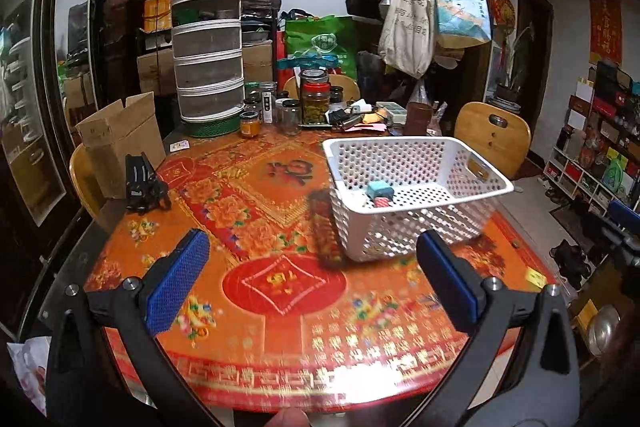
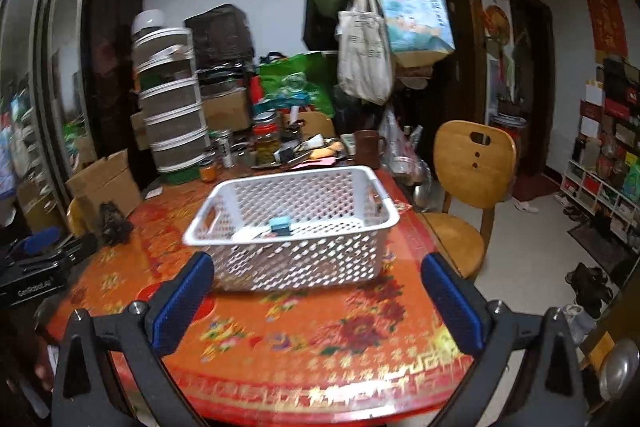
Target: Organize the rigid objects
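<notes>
Both claws open and empty over the desk, white basket ahead.

The left claw (image 1: pixel 314 281) and right claw (image 2: pixel 316 301) gripped nothing; the basket (image 2: pixel 304 259) on the desk (image 2: pixel 280 359) already held a teal block (image 2: pixel 280 225). Best approach: reach squarely, level. Black device (image 2: pixel 32 285) read roughly "GenRobot.AI"; bag writing was illegible.
</notes>
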`<control>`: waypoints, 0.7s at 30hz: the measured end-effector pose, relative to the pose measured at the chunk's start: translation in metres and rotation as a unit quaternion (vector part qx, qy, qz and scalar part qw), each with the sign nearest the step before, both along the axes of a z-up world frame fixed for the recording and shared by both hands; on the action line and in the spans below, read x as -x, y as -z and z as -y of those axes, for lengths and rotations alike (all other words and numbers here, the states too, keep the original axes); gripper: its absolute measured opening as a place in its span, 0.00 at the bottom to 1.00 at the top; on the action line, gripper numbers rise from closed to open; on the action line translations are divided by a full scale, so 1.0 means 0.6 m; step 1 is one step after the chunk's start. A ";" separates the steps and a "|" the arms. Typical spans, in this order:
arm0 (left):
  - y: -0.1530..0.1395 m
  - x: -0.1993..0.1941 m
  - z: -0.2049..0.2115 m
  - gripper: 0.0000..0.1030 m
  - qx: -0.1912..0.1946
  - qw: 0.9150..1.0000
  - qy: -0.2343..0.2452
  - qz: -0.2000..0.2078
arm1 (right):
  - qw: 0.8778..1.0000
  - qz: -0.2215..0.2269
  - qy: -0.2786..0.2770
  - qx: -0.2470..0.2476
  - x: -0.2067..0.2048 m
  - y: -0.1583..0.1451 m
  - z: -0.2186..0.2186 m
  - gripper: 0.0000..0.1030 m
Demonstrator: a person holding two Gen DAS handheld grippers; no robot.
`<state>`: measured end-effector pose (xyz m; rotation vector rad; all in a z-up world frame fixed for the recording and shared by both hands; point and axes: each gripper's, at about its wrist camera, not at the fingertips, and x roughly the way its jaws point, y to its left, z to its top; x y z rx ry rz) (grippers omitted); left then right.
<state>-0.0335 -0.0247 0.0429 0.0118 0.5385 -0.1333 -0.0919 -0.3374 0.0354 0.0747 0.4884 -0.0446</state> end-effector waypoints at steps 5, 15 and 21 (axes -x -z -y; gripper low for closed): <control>-0.007 0.036 0.035 0.99 -0.012 1.000 0.014 0.005 | 1.000 -0.011 -0.010 0.000 0.010 0.004 -0.019 1.00; 0.011 0.002 0.064 0.99 -0.007 1.000 0.019 -0.022 | 0.999 -0.030 -0.013 -0.011 -0.005 0.024 -0.012 1.00; 0.012 -0.006 0.062 0.99 -0.007 1.000 0.018 -0.023 | 0.999 -0.033 -0.015 -0.006 -0.007 0.026 -0.016 1.00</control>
